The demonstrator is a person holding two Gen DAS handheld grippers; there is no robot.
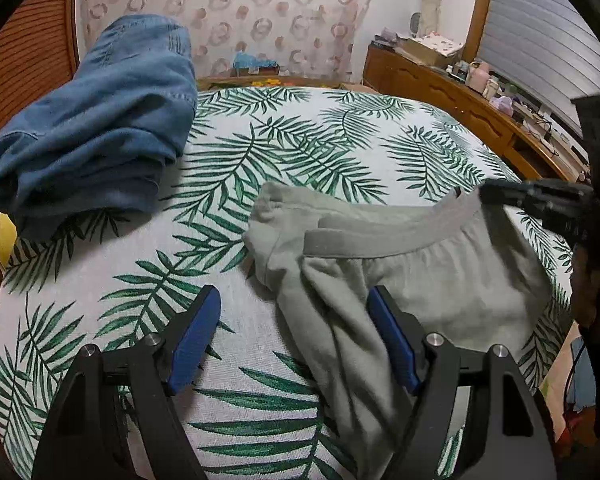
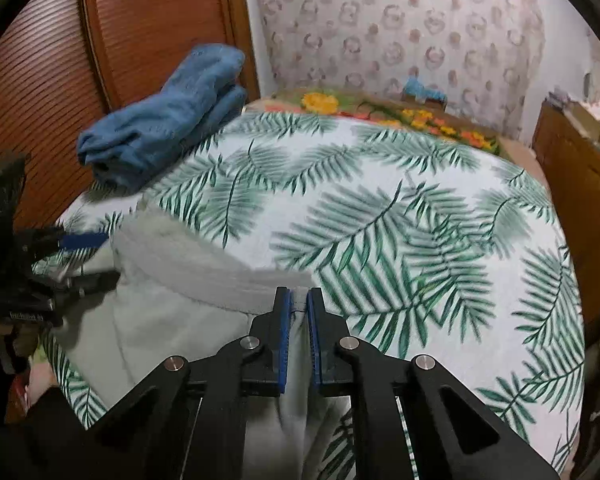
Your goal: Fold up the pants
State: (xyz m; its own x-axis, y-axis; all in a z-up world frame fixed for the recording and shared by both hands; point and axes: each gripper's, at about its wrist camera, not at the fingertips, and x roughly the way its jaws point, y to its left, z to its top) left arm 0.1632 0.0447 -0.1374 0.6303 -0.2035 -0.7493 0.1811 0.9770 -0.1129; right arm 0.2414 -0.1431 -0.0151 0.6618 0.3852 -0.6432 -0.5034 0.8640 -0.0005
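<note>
Grey sweatpants (image 1: 420, 276) lie rumpled on the near right part of a bed covered by a palm-leaf sheet (image 1: 284, 152). Their ribbed waistband (image 1: 384, 232) runs across the far edge of the garment, and one end of it is folded back on itself at the left. A bunched fold of the grey cloth trails toward the near edge of the bed.

The left claw (image 1: 294, 300) hovers low over the sheet with its blue-padded fingers spread wide apart; the right-hand finger sits against the bunched grey fold, while the left-hand finger is over bare sheet. Nothing is gripped between them.

The right claw (image 2: 299, 298) is closed tight on the right end of the waistband (image 2: 220, 264), with a strip of grey fabric pinched between its blue pads. In the left wrist view this claw shows as a dark shape at the waistband's right end.

A folded pair of blue jeans (image 1: 100, 120) rests at the far left corner of the bed, against a slatted wooden panel (image 2: 140, 20), well apart from the sweatpants. A wooden dresser (image 1: 440, 84) stands along the right side.
</note>
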